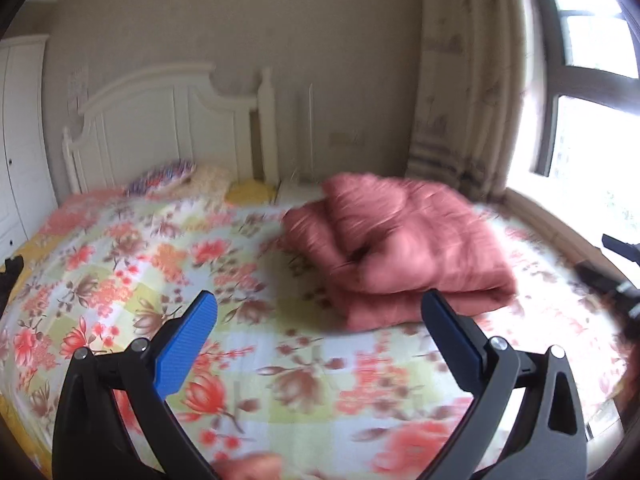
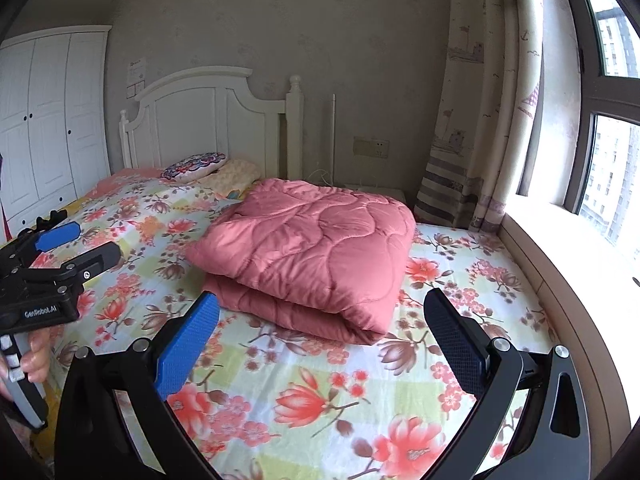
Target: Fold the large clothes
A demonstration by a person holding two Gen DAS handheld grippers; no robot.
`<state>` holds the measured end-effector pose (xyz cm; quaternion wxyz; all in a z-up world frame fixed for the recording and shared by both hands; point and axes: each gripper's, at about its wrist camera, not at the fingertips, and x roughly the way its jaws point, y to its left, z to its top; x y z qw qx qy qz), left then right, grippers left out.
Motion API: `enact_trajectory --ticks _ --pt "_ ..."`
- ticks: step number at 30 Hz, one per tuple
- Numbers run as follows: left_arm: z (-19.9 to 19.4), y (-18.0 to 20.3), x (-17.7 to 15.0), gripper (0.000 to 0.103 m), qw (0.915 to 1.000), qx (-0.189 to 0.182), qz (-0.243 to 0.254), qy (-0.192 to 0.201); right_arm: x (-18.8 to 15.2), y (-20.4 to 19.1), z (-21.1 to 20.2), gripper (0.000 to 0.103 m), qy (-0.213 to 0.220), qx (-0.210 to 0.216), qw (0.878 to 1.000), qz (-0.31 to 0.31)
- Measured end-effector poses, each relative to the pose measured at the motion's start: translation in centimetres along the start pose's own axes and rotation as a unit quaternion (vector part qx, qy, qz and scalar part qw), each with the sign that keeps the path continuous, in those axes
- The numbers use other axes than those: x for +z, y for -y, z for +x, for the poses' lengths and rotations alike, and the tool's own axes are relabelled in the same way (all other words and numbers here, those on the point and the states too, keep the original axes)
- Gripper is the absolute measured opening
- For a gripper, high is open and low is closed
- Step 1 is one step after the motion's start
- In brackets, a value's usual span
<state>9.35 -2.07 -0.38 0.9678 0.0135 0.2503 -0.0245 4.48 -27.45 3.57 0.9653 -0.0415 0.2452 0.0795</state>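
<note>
A pink quilted blanket [image 2: 312,252] lies folded into a thick stack on the floral bedsheet [image 2: 304,396], toward the window side of the bed. It shows blurred in the left wrist view as the pink blanket [image 1: 404,248]. My right gripper [image 2: 320,328] stands open above the sheet, just short of the stack's near edge, holding nothing. My left gripper [image 1: 320,328] is open too, empty, a little back from the blanket. From the right wrist view the left gripper [image 2: 76,244] appears at the far left, jaws apart, held by a hand [image 2: 36,356].
A white headboard [image 2: 208,120] and patterned pillows [image 2: 196,168] sit at the bed's far end. A white wardrobe [image 2: 44,120] stands to the left. Curtains [image 2: 480,100] and a window ledge [image 2: 560,232] border the bed on the right.
</note>
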Motion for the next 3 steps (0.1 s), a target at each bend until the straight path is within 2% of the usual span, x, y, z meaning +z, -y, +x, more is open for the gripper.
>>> enact_trajectory --ticks 3 --pt "5.8 -7.1 2.0 0.101 0.9964 0.07 -0.021 -0.042 1.0 6.8 2.5 0.098 -0.034 -0.064 0.997 0.021"
